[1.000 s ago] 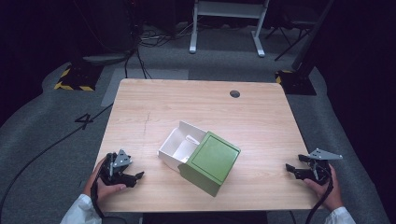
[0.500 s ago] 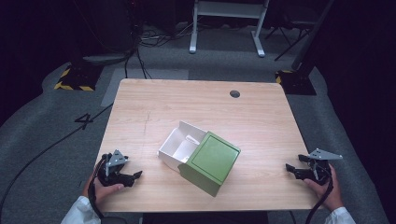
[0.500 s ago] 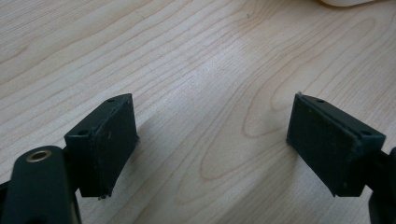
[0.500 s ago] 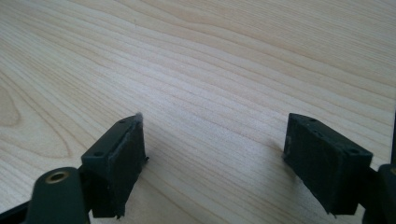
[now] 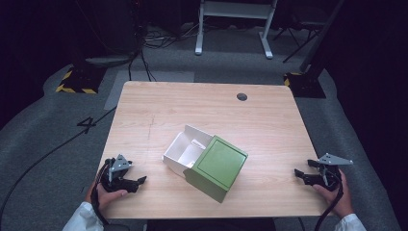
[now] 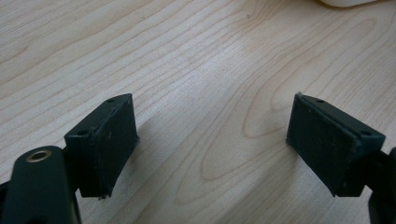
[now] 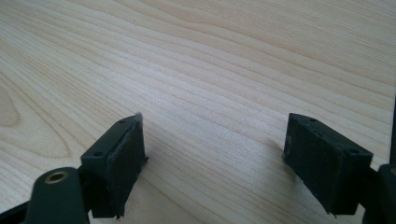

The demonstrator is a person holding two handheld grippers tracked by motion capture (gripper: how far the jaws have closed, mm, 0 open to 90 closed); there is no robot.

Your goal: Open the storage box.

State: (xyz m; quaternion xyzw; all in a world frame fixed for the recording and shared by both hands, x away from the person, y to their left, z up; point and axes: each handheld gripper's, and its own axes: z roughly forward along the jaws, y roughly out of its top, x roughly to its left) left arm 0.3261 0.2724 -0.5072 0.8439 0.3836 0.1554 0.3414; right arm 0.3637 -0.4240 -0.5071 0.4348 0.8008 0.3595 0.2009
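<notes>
A white open box (image 5: 186, 149) lies at the middle of the wooden table (image 5: 202, 110), with a green box lid (image 5: 217, 166) leaning over its right side. My left gripper (image 5: 137, 182) rests near the table's front left corner, held by a hand, jaws wide open over bare wood (image 6: 212, 135). At the front right edge my right gripper (image 5: 299, 174) is held by the other hand, also open with nothing between its jaws (image 7: 215, 144). A pale corner of the white box (image 6: 345, 2) peeks in at the top of the left gripper view.
A small dark round hole (image 5: 242, 96) sits near the table's far right edge. Beyond the table are grey carpet, cables (image 5: 144, 57), a white frame stand (image 5: 233, 24) and a yellow-black striped base (image 5: 77, 79).
The left gripper has slid slightly toward the table's front left corner. The right gripper and the boxes have stayed put.
</notes>
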